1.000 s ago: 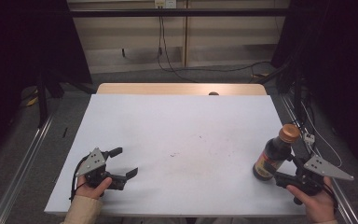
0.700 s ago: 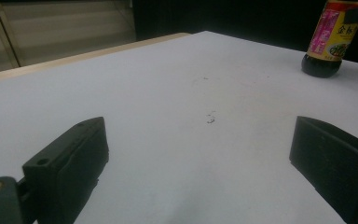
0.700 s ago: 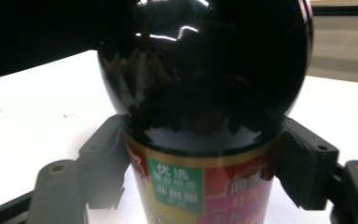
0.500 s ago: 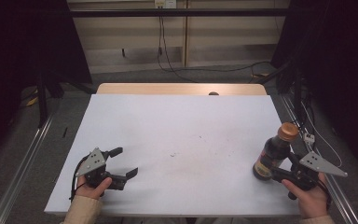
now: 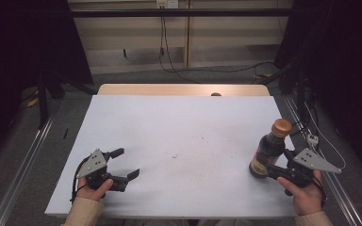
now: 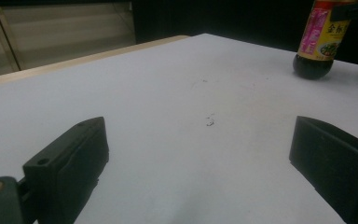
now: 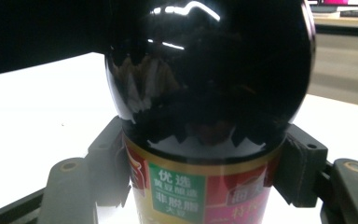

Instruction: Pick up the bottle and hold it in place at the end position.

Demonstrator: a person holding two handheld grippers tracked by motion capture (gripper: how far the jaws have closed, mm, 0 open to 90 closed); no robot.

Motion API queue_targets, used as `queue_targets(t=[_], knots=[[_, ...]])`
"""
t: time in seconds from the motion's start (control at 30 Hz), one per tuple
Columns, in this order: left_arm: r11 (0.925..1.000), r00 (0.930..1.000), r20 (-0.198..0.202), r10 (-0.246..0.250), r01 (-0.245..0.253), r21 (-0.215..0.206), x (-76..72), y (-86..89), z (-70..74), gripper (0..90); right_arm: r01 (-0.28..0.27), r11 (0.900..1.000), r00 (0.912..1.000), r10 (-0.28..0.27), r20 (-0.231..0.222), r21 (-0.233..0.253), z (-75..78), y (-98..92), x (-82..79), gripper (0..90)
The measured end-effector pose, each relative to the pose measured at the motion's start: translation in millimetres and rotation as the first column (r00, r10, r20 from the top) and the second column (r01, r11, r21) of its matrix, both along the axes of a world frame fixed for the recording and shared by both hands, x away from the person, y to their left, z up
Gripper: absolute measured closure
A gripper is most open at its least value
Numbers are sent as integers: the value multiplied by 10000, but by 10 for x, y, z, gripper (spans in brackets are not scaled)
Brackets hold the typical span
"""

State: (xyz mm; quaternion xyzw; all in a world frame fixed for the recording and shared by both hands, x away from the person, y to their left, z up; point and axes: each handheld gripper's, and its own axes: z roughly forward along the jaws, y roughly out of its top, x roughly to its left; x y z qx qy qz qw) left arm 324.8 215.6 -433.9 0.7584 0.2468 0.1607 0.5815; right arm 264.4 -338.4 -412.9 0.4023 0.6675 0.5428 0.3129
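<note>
A dark sauce bottle (image 5: 268, 148) with an orange-brown cap and a red and yellow label stands near the table's right edge, leaning slightly. My right gripper (image 5: 265, 169) is shut on its lower body, one jaw on each side of the label. In the right gripper view the bottle (image 7: 209, 93) sits between the jaws of my right gripper (image 7: 205, 175). My left gripper (image 5: 126, 163) rests open at the front left with nothing between its jaws. In the left gripper view, the left gripper (image 6: 200, 158) points across the sheet toward the bottle (image 6: 319, 39).
A white sheet (image 5: 179, 122) covers the table, with a few small dark specks near its middle. A wooden strip (image 5: 184, 89) runs along the far edge with a small dark object (image 5: 215, 94) on it. Cables lie on the floor to the right.
The right gripper has shifted the bottle a little to the left and away from the person. The left gripper has stayed where it was.
</note>
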Motion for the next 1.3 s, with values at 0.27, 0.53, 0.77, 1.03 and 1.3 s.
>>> queue_targets(t=[0.27, 0.53, 0.77, 1.03, 1.3], knots=[[9999, 10000, 8, -39, 39, -110, -7, -5, 8, 43, -252, 9997, 9997, 252, 25, -21, 70, 213, 164, 312], [9999, 10000, 21, -88, 88, -115, -7, 0, 10, 43, -342, 9994, 9994, 343, 69, -89, 111, 446, 329, 312], [9998, 9999, 21, -108, 108, -161, -5, -2, 10, 43, -476, 9988, 9988, 476, 99, -72, 152, 634, 451, 311], [9998, 9999, 58, -117, 117, -171, -4, 13, 18, 43, -732, 9973, 9972, 731, 146, 89, 159, 777, 573, 311], [9995, 9999, 31, -145, 146, -273, 1, 18, 19, 43, -1059, 9944, 9942, 1060, 165, -60, 169, 935, 680, 311]])
